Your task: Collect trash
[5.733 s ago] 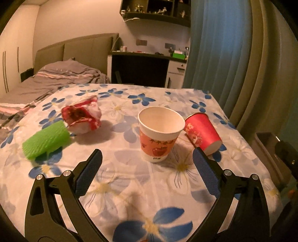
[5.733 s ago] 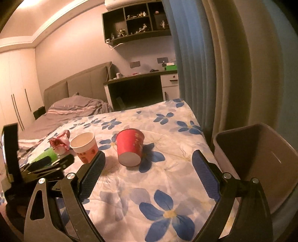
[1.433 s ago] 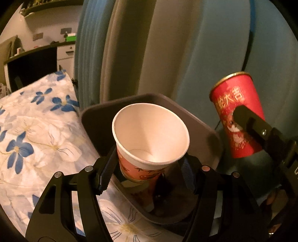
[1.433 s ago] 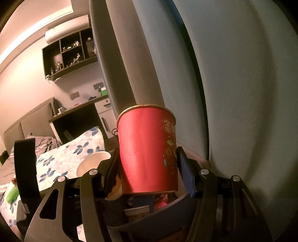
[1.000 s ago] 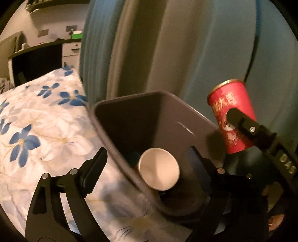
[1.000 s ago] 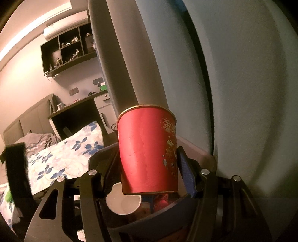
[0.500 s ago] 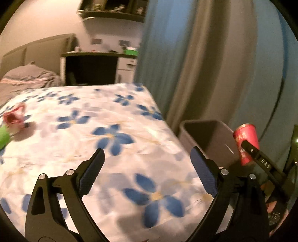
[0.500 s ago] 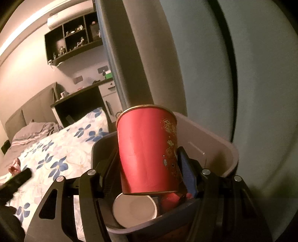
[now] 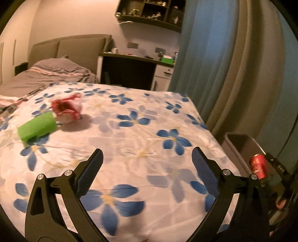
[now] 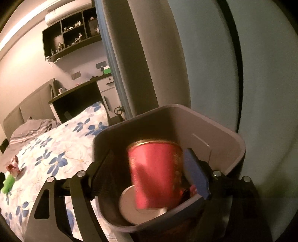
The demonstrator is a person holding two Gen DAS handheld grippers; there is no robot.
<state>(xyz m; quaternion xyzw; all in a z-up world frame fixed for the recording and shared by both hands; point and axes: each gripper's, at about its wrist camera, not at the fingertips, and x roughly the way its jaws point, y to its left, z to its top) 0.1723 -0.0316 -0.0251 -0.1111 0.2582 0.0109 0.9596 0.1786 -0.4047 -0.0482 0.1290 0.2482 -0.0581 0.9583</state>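
My right gripper (image 10: pixel 149 151) hangs over the grey trash bin (image 10: pixel 223 134) with its jaws opening. The red paper cup (image 10: pixel 155 173) is between them, blurred and dropping mouth-down into the bin; the left pad stands clear of it. A white paper cup (image 10: pixel 130 206) lies in the bin beneath. My left gripper (image 9: pixel 147 150) is open and empty above the flowered bedspread (image 9: pixel 130 141). Far left on the bed lie a green roll (image 9: pixel 37 126) and a crumpled red-and-white wrapper (image 9: pixel 67 108). The left wrist view also shows the bin (image 9: pixel 240 143) and red cup (image 9: pixel 258 165) at right.
Blue and beige curtains (image 9: pixel 214 74) hang right behind the bin. A dark desk (image 9: pixel 128 72) and wall shelf (image 9: pixel 149 13) stand beyond the bed's far edge. A grey pillow and headboard (image 9: pixel 65 48) are at back left.
My left gripper let the white cup fall into the bin and swung left over the bed. My right gripper's jaws widened and the red cup sank into the bin.
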